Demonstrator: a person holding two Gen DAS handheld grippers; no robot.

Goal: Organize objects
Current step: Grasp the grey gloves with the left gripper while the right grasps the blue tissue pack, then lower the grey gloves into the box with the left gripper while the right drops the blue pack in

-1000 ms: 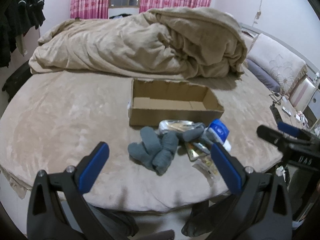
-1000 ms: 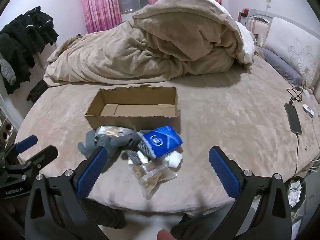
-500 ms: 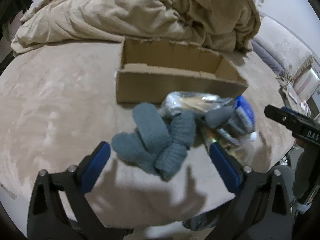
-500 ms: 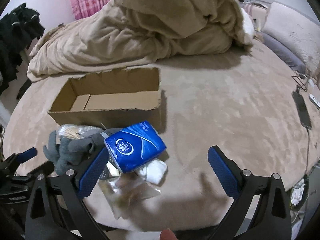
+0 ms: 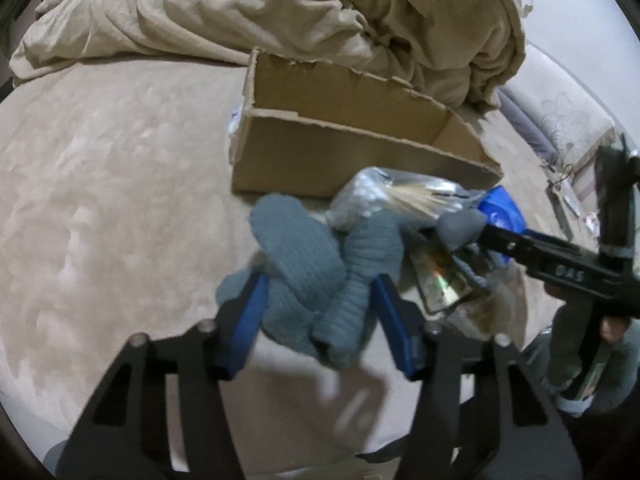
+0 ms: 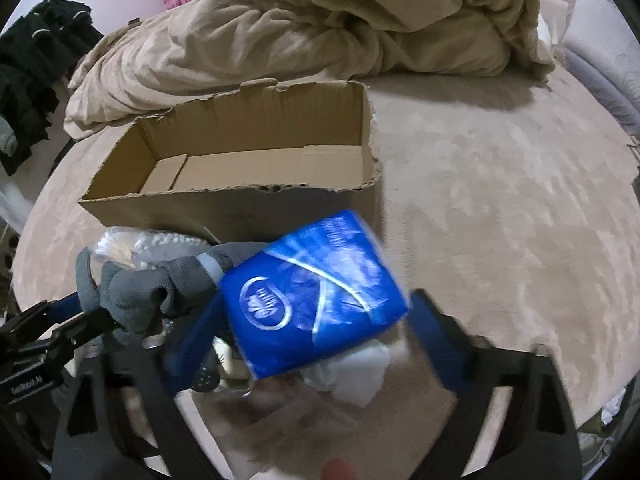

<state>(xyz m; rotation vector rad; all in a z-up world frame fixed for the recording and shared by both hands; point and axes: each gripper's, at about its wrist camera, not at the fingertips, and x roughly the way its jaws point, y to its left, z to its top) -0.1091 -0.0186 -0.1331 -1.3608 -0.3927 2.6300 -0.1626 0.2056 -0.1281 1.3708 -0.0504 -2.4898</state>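
Observation:
An open cardboard box [image 5: 360, 160] stands on the beige bed, and it also shows in the right wrist view [image 6: 240, 184]. In front of it lies a pile. My left gripper [image 5: 320, 312] has its blue pads around the blue-grey knitted socks [image 5: 308, 268] and is closing on them. My right gripper [image 6: 316, 340] has its pads on either side of the blue tissue pack [image 6: 316, 292], which it is closing on. A grey glove [image 6: 152, 284], a silvery bag [image 5: 384, 196] and a clear snack packet [image 5: 444, 284] lie between them.
A crumpled beige duvet [image 5: 280, 12] is heaped behind the box. Pillows [image 5: 568, 120] lie at the right edge of the bed. Black clothes [image 6: 28, 80] hang at the left. White tissue [image 6: 356, 368] lies under the blue pack.
Both grippers moved forward and down onto the pile. The left jaws narrowed around the socks. The right jaws narrowed around the blue tissue pack.

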